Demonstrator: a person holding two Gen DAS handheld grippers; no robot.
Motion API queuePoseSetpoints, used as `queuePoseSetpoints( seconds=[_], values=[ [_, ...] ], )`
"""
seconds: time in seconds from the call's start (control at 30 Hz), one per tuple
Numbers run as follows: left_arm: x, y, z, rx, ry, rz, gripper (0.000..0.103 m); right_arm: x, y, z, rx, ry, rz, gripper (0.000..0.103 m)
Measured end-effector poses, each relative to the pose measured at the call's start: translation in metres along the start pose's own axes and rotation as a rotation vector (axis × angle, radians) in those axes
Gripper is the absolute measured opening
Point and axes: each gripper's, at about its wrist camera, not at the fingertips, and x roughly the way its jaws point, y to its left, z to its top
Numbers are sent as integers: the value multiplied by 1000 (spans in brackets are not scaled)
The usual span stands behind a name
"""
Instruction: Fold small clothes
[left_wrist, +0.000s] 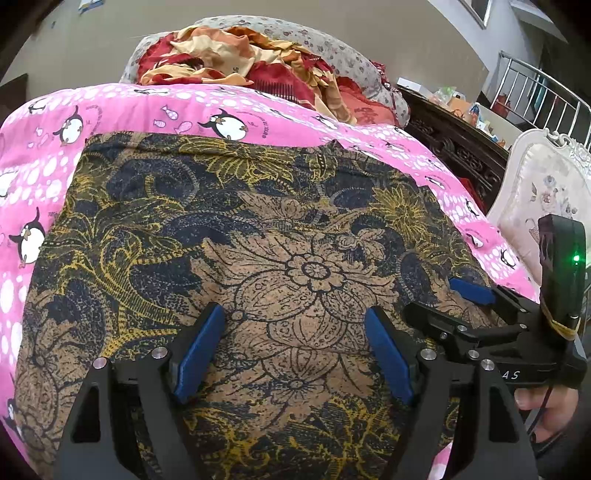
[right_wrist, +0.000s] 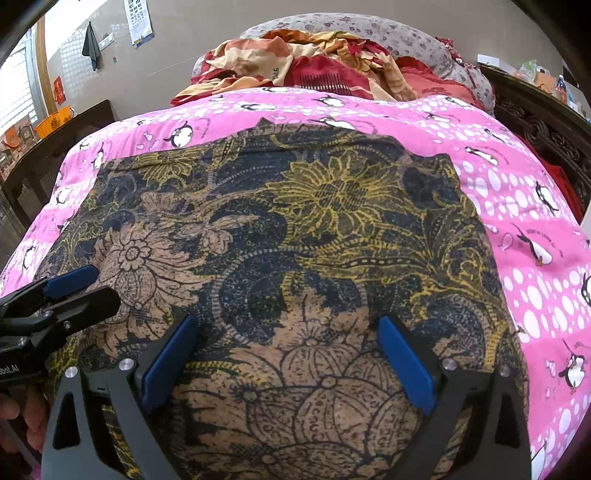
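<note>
**Both grippers poised over the spread garment, nothing gripped yet**

Nearest to me, my left gripper (left_wrist: 295, 350) hangs tilted down over the near part of the brown, navy and yellow floral-print cotton garment (left_wrist: 236, 236), its 2 blue pads well apart with only flat cloth showing between them. My right gripper (right_wrist: 288, 362) sits just beside it on the right, jaws likewise standing wide with nothing clamped; I can see it from the left wrist view too, low at the right edge, with a hand (left_wrist: 546, 413) behind it.

The garment lies spread flat on the pink penguin-print quilt (left_wrist: 122, 107), running away from both sets of jaws toward the far side. It looks wider than it is deep, so I judge its long axis to run left to right across my view. Its near hem is below both cameras and I cannot see it. The left side edge lies nearer my left gripper, the right side edge nearer my right gripper, so a side-to-side fold would start from whichever edge I choose.

Beyond the garment, the quilt gives way to a crumpled red and cream blanket (left_wrist: 236, 59) heaped against a grey floral pillow (left_wrist: 340, 48)
</note>
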Motion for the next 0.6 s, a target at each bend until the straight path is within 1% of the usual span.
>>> queuePoseSetpoints(
  seconds=[0.33,0.6],
  values=[
    [0,0,0,-1,0,-1,60,0,-1,0,0,-1,-1,101],
    [-1,4,0,-21,-2,-25,60,2,2,1,4,3,14,103]
  ],
)
